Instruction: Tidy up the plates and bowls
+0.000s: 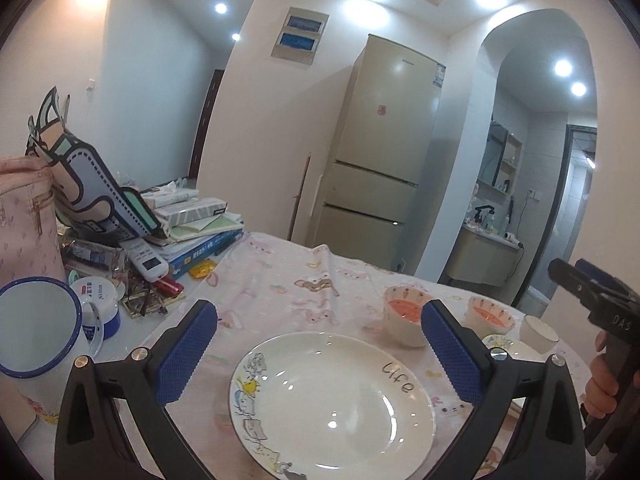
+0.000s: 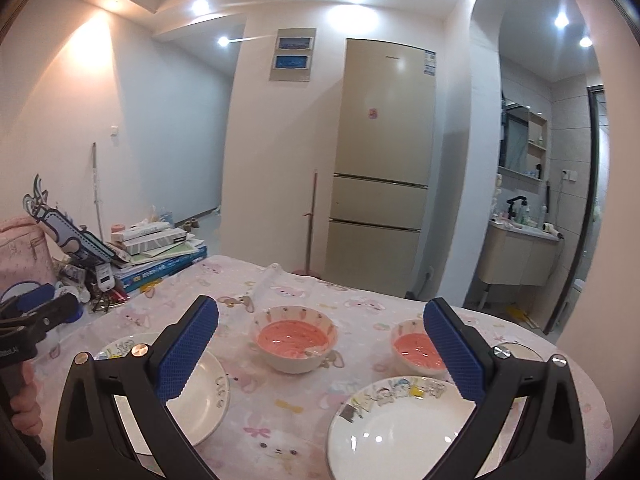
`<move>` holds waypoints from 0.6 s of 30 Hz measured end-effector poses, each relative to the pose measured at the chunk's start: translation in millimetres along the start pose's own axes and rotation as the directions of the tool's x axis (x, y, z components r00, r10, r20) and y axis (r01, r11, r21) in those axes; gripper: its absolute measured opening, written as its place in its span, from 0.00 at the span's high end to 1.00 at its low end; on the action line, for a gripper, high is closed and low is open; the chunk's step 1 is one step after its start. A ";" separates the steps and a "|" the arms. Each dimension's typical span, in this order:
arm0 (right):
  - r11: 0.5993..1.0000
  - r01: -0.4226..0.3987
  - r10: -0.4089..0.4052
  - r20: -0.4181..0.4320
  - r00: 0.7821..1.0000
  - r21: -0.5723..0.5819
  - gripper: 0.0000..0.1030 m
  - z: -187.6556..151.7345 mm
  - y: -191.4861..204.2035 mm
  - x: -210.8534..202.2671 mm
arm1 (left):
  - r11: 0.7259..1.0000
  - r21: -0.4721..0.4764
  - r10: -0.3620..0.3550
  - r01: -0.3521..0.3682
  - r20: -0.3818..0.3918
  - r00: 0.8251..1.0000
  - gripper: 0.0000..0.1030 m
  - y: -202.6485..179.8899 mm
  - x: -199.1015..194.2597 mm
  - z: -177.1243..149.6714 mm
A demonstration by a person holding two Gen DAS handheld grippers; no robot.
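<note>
A white plate with cartoon drawings and the word "Life" (image 1: 332, 406) lies on the table below my open, empty left gripper (image 1: 320, 350). It shows in the right wrist view (image 2: 200, 392) at the left, partly behind a finger. A second decorated plate (image 2: 400, 432) lies at the right, under my open, empty right gripper (image 2: 320, 350). Two bowls with pink insides stand beyond: a larger one (image 2: 295, 338) (image 1: 402, 318) and a smaller one (image 2: 416, 350) (image 1: 491, 318). A small white bowl (image 1: 538, 330) stands further right. Each gripper hovers above the table.
The table has a pink cartoon cloth (image 2: 280, 404). At its left stand a white enamel mug (image 1: 38, 328), a jar (image 1: 100, 310), a remote (image 1: 146, 260), stacked books (image 1: 200, 232) and a pink bag (image 1: 24, 216). A fridge (image 2: 384, 160) stands behind.
</note>
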State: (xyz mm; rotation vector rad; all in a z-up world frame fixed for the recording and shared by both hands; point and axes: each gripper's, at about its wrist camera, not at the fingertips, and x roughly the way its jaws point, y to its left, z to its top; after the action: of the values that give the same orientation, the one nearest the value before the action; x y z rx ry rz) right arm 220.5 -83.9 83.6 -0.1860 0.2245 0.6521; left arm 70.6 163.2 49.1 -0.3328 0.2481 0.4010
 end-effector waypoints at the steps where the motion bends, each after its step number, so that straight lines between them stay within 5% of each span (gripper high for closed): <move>1: 1.000 -0.009 0.009 -0.001 1.000 -0.003 0.00 1.0 3.3 2.8 | 1.000 0.003 0.012 -0.012 -0.010 1.000 0.00 1.7 4.0 -1.1; 10: 0.996 -0.090 0.091 -0.157 0.983 0.009 0.01 -22.2 27.9 42.5 | 0.997 -0.068 0.007 -0.020 -0.181 0.984 0.15 18.2 46.9 -24.0; 18: 0.976 -0.212 0.213 -0.353 0.911 0.041 0.21 -72.3 51.2 77.9 | 0.974 -0.224 -0.112 0.046 -0.292 0.950 0.30 36.9 69.7 -41.0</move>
State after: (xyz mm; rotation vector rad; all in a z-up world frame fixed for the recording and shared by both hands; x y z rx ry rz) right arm 238.3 -16.4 -11.5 -0.2804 0.6016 0.8334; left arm 110.4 204.0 -19.1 -0.6170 0.4921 0.2954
